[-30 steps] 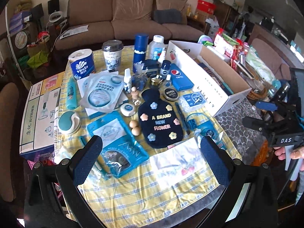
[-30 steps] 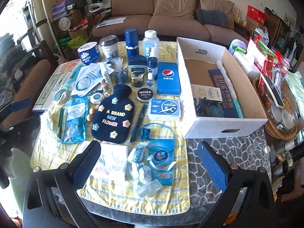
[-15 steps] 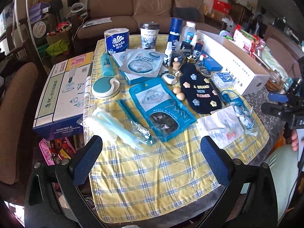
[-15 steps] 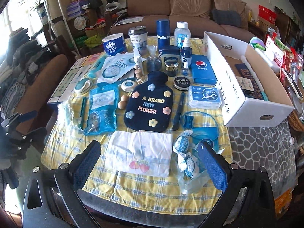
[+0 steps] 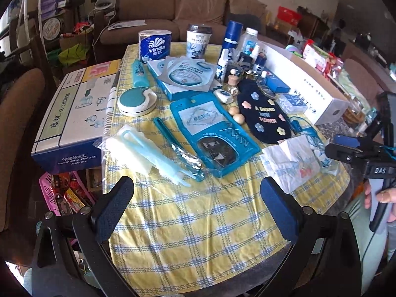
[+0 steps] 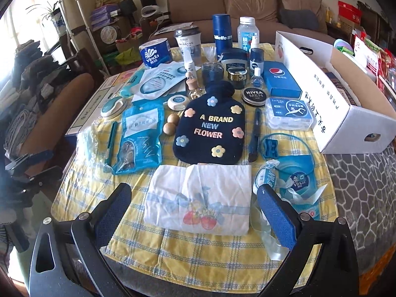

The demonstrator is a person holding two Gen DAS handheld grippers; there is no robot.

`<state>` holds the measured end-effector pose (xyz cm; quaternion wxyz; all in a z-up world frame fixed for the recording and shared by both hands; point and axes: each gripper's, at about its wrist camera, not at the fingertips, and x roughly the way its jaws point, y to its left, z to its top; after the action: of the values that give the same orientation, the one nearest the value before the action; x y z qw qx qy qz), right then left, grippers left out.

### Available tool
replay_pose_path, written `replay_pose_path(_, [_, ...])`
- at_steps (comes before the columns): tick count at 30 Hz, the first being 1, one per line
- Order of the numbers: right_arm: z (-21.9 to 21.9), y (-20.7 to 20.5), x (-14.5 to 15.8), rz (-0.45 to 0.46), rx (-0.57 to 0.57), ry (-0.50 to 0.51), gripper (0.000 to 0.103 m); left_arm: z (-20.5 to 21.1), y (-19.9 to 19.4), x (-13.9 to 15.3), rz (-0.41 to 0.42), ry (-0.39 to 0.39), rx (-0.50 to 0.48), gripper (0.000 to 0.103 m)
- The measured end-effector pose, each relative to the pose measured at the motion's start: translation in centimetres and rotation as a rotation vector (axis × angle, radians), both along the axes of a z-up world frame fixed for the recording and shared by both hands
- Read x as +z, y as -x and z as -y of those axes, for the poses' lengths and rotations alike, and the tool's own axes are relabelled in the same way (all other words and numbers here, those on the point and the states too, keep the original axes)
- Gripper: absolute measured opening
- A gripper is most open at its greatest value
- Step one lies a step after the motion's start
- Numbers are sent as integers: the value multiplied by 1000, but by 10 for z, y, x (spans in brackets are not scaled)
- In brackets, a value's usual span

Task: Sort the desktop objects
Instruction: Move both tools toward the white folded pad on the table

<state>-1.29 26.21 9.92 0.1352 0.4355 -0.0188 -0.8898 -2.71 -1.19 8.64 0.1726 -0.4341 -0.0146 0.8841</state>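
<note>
Many toiletries lie on a yellow checked tablecloth. A navy hot-water bottle cover reading "A BRAND NEW FLOWER" is in the middle. A white strawberry-print cloth lies just beyond my right gripper, which is open and empty. My left gripper is open and empty at the table's near left edge, before a bagged pale-blue item and a blue pouch. The right gripper also shows in the left wrist view. An open white cardboard box stands at the right.
A Vinda paper roll, a cup, a Gillette can and a bottle stand at the back. A Pepsi box and floss box lie by the white box. A printed carton sits left of the table.
The left gripper has swung left and closer to the table's left edge. The right gripper has moved left and nearer, over the strawberry cloth. Both stay open.
</note>
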Motion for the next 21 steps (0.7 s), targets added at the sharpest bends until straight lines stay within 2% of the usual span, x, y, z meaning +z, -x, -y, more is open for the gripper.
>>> replay_pose_path(1, [-2,-2,-3,0,0,-2,99,-6,-2,-1,6,-16,-23,98])
replay_pose_path(2, [-4,-4,-6,2,1,-3,94,-13,-4,-2,15,-36,-49,92])
replay_pose_path(4, [-10,-7,-12,19,-2,4,80,-31,-8,-4,34,-58,-92,85])
replay_pose_path(6, [-18,-10,-21,47,-12,19,63,-50,-9,-8,60,-81,-134,83])
replay_pose_path(11, [-33,-13,-43,103,-35,44,55,-91,1,-26,139,-125,-186,69])
replay_pose_path(21, [-53,-3,-59,176,-86,108,55,-122,21,-50,199,-121,-193,69])
